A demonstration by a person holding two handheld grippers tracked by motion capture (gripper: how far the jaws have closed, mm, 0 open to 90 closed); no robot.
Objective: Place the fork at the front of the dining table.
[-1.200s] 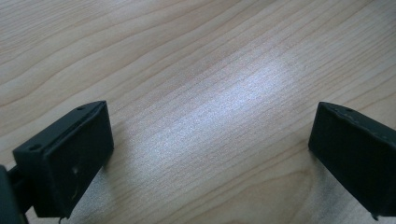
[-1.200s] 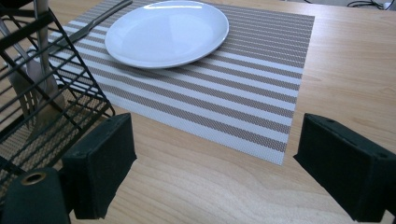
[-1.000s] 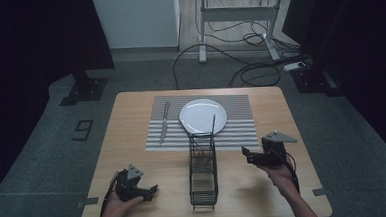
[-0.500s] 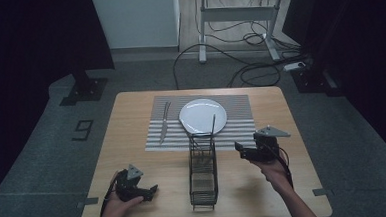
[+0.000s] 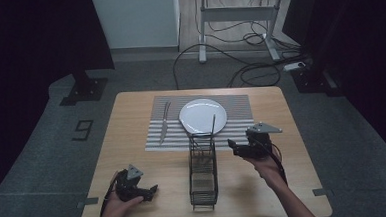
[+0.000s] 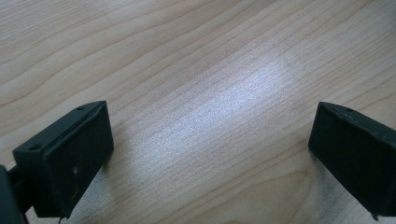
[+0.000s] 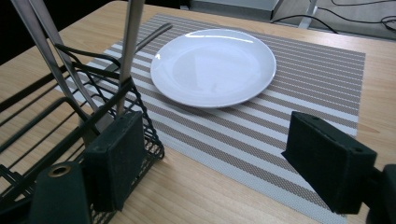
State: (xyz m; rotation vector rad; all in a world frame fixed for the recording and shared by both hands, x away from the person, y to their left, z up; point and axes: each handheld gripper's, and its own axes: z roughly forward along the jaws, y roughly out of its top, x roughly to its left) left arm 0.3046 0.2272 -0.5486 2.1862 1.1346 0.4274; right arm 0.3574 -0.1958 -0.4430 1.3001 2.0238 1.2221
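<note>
The black wire rack (image 5: 203, 170) stands upright down the middle of the table (image 5: 131, 116), from near the front edge to the striped placemat (image 5: 241, 103), splitting the front half into 2 lanes. The right gripper (image 5: 231, 144) sits just right of the rack's far end, its jaws apart with nothing between them and lately closing a little; 1 jaw is close beside the rack's wire corner. A utensil handle (image 7: 130, 42) rises from that end. Beyond lie the white plate (image 5: 203, 115) and a knife (image 5: 163, 122). The front left corner around the left gripper (image 5: 153, 190), and the right edge, are bare wood.
</note>
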